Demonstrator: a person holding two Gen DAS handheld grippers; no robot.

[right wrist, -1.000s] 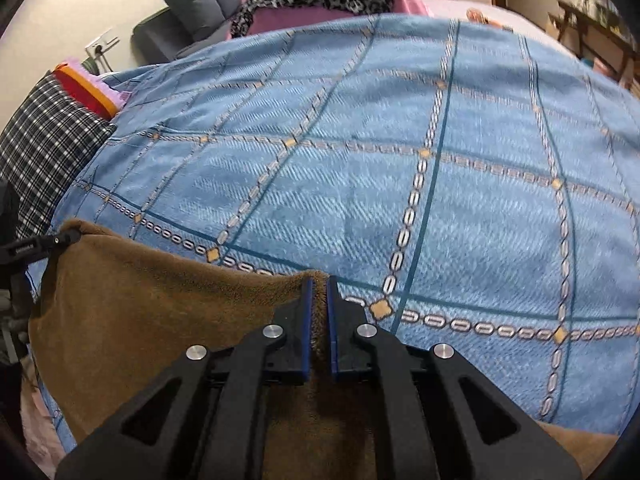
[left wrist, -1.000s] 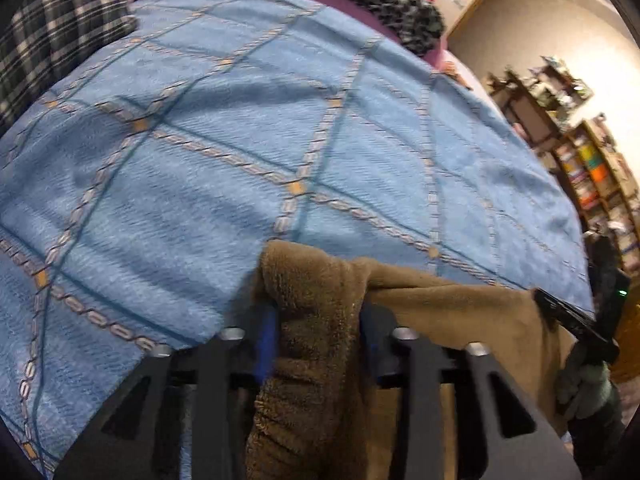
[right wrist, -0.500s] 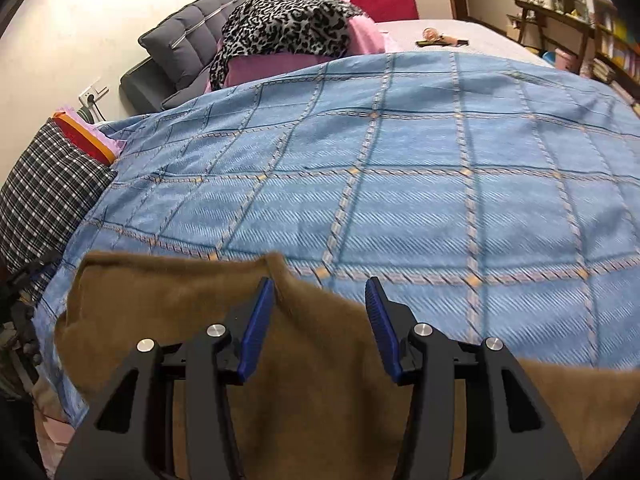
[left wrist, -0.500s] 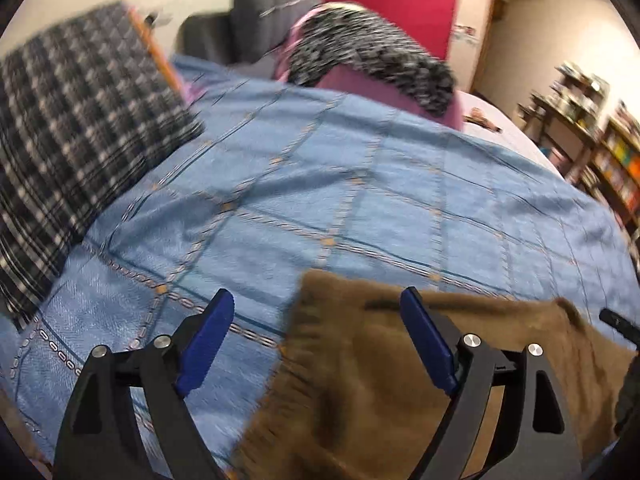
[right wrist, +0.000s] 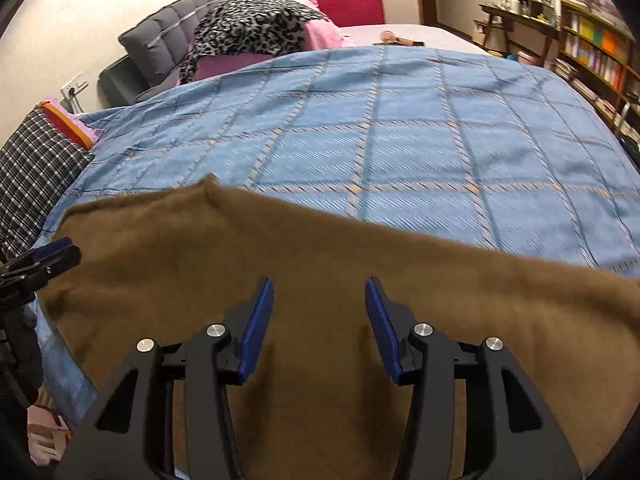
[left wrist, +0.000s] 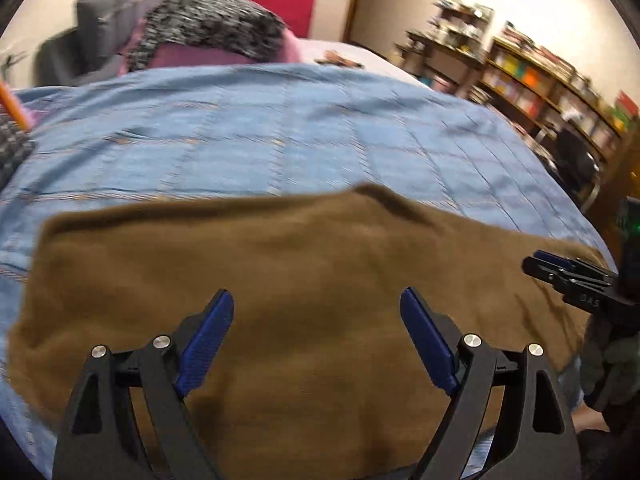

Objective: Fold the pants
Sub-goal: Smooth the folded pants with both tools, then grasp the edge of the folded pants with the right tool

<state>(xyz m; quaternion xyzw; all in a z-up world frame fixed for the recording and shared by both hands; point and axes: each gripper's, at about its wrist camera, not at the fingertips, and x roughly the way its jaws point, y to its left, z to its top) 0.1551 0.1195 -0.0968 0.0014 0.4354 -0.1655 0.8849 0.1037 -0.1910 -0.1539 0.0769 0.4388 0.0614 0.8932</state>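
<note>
The brown fleece pants (left wrist: 304, 280) lie flat along the near edge of the bed, on the blue checked bedspread (left wrist: 280, 132). They also fill the lower half of the right wrist view (right wrist: 320, 248). My left gripper (left wrist: 316, 312) is open and empty, raised above the pants. My right gripper (right wrist: 320, 300) is open and empty above the pants too. The right gripper shows at the right edge of the left wrist view (left wrist: 560, 272). The left gripper shows at the left edge of the right wrist view (right wrist: 44, 260).
A checked pillow (right wrist: 32, 172) lies at the bed's left. A leopard-print cloth (right wrist: 248, 24) on pink bedding and a grey cushion (right wrist: 160, 48) sit at the headboard. Bookshelves (right wrist: 592, 52) and a small table stand at the right.
Both grippers were shut on the pants' far edge a second ago. They have opened, let the cloth drop flat, and drawn back and up.
</note>
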